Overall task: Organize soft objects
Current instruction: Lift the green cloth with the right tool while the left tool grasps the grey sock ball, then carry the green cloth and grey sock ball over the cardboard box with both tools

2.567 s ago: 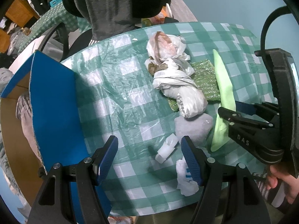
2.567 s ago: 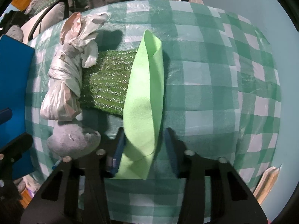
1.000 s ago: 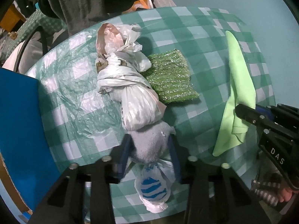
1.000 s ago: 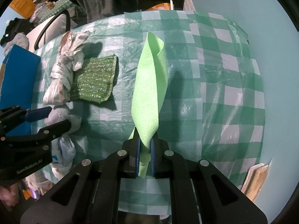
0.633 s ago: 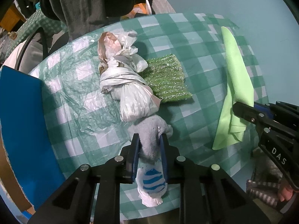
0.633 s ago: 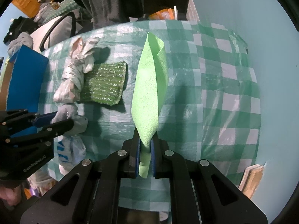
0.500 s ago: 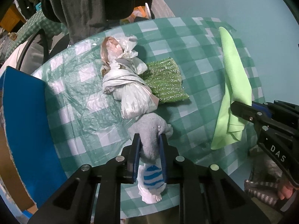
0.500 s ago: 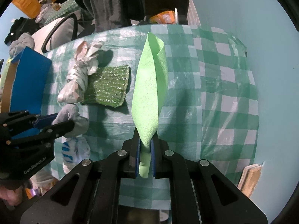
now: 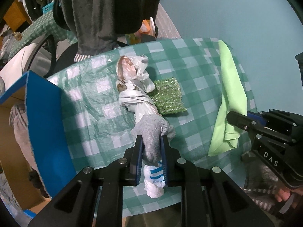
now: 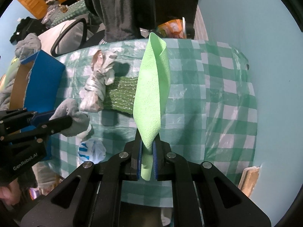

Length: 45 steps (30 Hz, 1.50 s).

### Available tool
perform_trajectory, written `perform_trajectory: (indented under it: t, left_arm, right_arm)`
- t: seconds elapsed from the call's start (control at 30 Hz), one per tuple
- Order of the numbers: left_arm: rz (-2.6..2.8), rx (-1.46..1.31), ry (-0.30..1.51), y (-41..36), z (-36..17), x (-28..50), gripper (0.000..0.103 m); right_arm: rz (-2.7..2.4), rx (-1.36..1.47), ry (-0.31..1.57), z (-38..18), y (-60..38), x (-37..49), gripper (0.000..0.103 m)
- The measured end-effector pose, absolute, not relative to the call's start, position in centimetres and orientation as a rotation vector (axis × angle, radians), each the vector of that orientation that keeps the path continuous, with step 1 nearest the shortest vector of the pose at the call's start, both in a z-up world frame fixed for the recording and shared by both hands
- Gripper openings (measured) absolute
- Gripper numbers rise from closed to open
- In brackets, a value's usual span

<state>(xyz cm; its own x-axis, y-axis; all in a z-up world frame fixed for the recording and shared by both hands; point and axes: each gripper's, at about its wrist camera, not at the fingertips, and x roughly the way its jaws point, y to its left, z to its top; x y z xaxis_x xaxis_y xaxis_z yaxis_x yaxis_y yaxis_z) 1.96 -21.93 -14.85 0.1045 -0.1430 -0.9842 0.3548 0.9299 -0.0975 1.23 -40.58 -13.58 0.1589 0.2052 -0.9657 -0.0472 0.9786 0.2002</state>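
Note:
My left gripper (image 9: 151, 141) is shut on a grey sock (image 9: 152, 130) and holds it above the checked table (image 9: 193, 70); it also shows in the right wrist view (image 10: 73, 117). My right gripper (image 10: 147, 141) is shut on a light green cloth (image 10: 153, 87), which stands up from the jaws; it also shows in the left wrist view (image 9: 232, 98). A knotted white plastic bag bundle (image 9: 132, 87) and a glittery green sponge cloth (image 9: 168, 96) lie mid-table. A white and blue crumpled bag (image 9: 154, 177) lies below the sock.
A blue-sided cardboard box (image 9: 43, 113) with clothing inside stands at the table's left edge. A person in a grey sweater (image 9: 98, 19) stands behind the table. A pale blue wall (image 10: 246, 19) is to the right. A chair (image 10: 70, 36) is at the back left.
My left gripper closed on the grey sock and lifted it off the table. My right gripper closed on the green cloth and raised it. Both views pulled back from the table.

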Motion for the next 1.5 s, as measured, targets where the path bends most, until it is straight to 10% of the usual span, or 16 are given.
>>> perform_trajectory:
  t: [1.5]
  left_arm:
    - [-0.201, 0.072, 1.278, -10.3, -7.3, 1.5, 0.018]
  right_arm:
    - [0.366, 0.040, 1.251, -4.9, -29.7, 3.0, 0.008]
